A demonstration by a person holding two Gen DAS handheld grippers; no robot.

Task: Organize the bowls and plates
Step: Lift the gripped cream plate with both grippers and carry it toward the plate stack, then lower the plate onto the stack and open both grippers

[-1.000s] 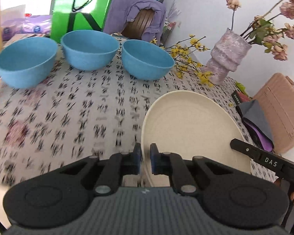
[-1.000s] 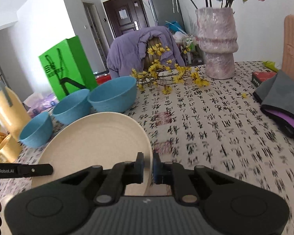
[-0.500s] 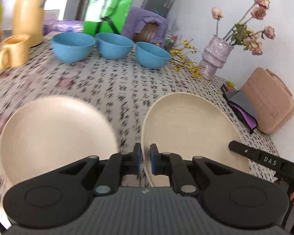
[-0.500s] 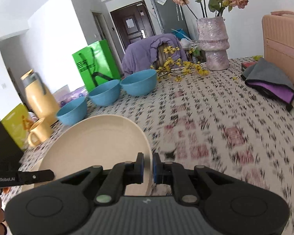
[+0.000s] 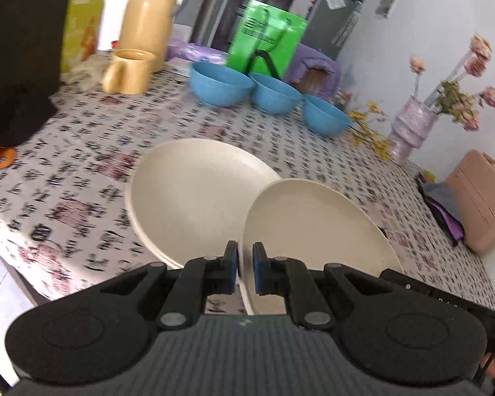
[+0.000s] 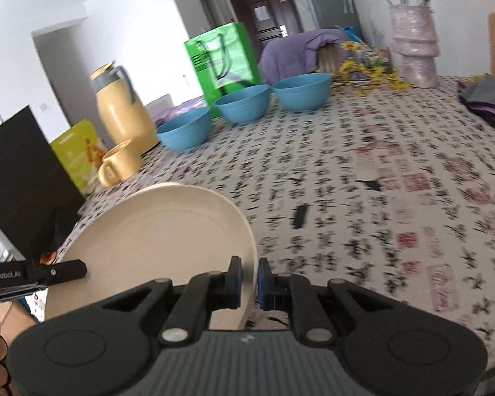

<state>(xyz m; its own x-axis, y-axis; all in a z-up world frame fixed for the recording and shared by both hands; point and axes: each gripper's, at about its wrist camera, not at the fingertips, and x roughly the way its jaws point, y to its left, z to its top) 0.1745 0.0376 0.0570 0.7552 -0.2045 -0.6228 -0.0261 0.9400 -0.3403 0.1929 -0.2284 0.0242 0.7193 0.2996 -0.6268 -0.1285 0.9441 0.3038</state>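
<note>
Both grippers hold one cream plate (image 5: 313, 231) by opposite rims, slightly above the table. My left gripper (image 5: 245, 260) is shut on its left rim. My right gripper (image 6: 250, 275) is shut on the right rim of the same plate (image 6: 161, 241). A second cream plate (image 5: 194, 191) lies flat on the patterned cloth, and the held plate's left edge overlaps its right side. Three blue bowls (image 5: 219, 82), (image 5: 274, 94), (image 5: 325, 117) stand in a row at the far side, also in the right wrist view (image 6: 184, 132), (image 6: 242, 102), (image 6: 302, 90).
A yellow thermos (image 5: 147, 16) and yellow mug (image 5: 128, 71) stand at the far left, with a green bag (image 5: 264, 38) behind the bowls. A black box (image 5: 19, 49) rises at the left edge. A vase (image 5: 409, 132) and a pink case (image 5: 481, 201) sit to the right.
Both grippers carried the held plate back across the table. The bowls receded, and the second plate came into view and now lies partly under the held plate's left edge.
</note>
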